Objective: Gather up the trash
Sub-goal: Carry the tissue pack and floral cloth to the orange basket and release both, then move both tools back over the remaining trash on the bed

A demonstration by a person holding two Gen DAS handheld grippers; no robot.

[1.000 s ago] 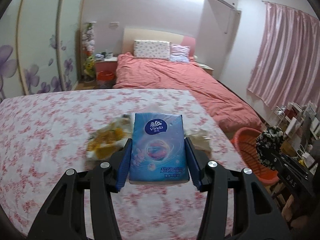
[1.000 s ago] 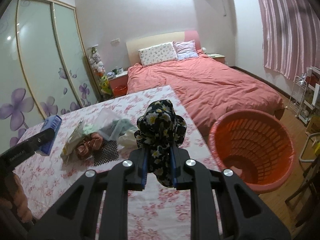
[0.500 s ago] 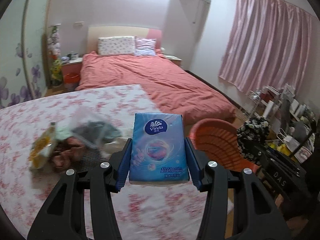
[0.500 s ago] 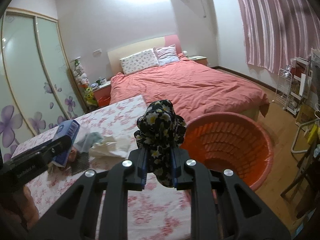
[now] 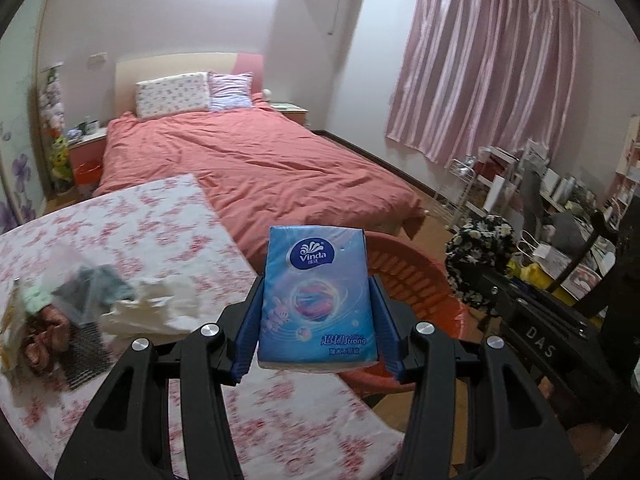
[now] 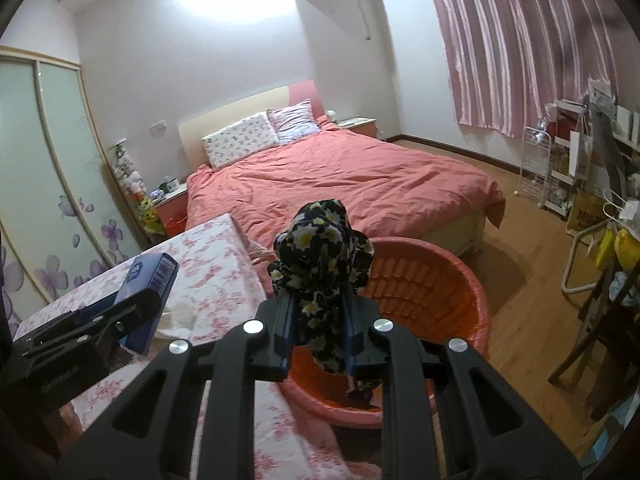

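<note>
My left gripper (image 5: 318,340) is shut on a blue Vinda tissue pack (image 5: 318,296), held over the table's right edge with the orange basket (image 5: 416,280) just behind it. The same pack (image 6: 150,280) shows at the left of the right wrist view. My right gripper (image 6: 318,336) is shut on a black floral cloth (image 6: 322,256), which hangs above the orange basket's (image 6: 432,280) near rim. From the left wrist view that cloth (image 5: 478,256) is at the right. A pile of trash (image 5: 80,304), with a white crumpled tissue (image 5: 156,308), lies on the flowered tablecloth (image 5: 132,232).
A bed with a pink cover (image 6: 340,184) stands behind the table and basket. Cluttered shelves and a chair (image 6: 592,320) fill the right side. Wood floor (image 6: 520,312) lies to the right of the basket. A wardrobe with flower-print doors (image 6: 48,184) stands at the left.
Both grippers have swung to the right, away from the trash pile and toward the orange basket. The basket now fills more of each view. Both grips are unchanged.
</note>
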